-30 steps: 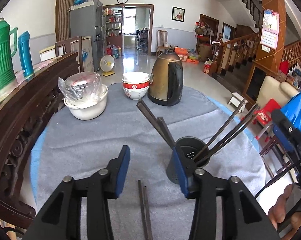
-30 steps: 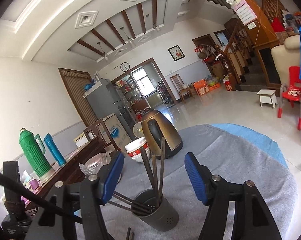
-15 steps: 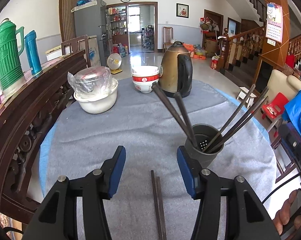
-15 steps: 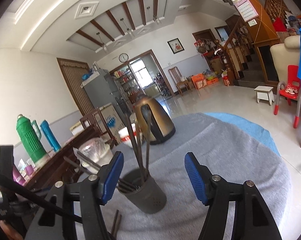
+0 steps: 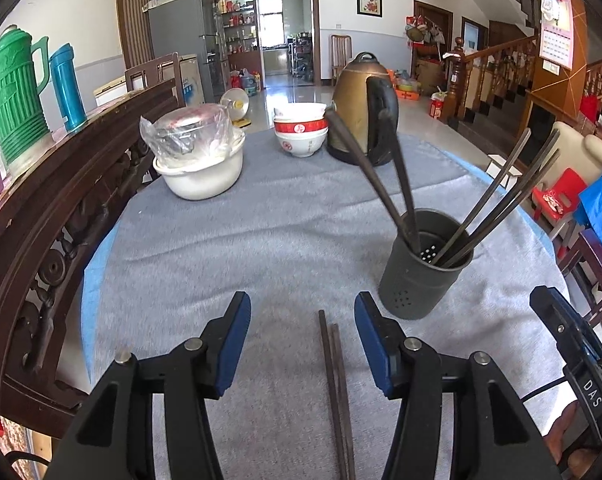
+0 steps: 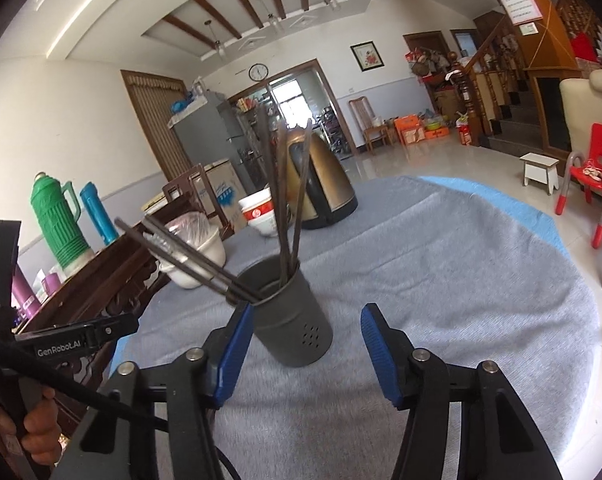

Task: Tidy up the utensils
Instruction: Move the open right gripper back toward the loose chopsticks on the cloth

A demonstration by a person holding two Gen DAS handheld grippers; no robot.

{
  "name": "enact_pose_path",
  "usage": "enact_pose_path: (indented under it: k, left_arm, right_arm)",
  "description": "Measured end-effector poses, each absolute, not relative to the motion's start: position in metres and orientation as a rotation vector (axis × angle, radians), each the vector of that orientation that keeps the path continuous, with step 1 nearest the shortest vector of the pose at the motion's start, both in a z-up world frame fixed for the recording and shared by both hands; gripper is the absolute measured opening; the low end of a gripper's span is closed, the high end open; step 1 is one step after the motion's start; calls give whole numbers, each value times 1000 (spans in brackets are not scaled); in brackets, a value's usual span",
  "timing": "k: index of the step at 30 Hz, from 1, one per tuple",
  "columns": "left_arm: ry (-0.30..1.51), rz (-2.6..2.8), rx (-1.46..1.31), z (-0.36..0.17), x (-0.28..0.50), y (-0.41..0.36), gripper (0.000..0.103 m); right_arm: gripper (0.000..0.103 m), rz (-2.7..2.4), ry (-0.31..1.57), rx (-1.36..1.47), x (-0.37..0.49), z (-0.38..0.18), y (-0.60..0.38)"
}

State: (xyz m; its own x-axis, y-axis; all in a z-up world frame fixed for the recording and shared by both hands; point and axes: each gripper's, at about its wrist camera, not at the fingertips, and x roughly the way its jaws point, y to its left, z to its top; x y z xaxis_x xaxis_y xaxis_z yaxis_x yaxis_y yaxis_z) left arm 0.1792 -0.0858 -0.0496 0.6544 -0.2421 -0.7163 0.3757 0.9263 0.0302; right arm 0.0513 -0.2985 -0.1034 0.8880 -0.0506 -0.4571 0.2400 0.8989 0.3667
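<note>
Between the parted pads of the left tool (image 5: 303, 340), touching neither: a loose pair of chopsticks (image 5: 335, 392) flat on the grey-clothed tabletop (image 5: 261, 240), jaws just widened. Just ahead and right of that tool: dark perforated utensil holder (image 5: 421, 272), upright, with chopsticks in the holder (image 5: 497, 204) fanned against both sides of its rim. Farther ahead-left: white pot (image 5: 201, 172) holding a plastic-wrapped glass lid; beyond, stacked bowls (image 5: 301, 132) beside a brass kettle (image 5: 363, 108)

From the right wrist only: right tool (image 6: 307, 342) gaping, jaws just narrowed, holder (image 6: 289, 316) standing between its pads, left pad right beside the wall, contact uncertain. Loose pair unseen there; person's hand (image 6: 29, 420) at lower left
</note>
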Motion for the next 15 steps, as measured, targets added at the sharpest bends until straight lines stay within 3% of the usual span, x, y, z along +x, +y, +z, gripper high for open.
enact_pose_path:
  k: [15]
  left_arm:
    - [834,-281,263,-83,186,-72,57]
  right_arm:
    - [60,-59,578,518,72,-152,-291]
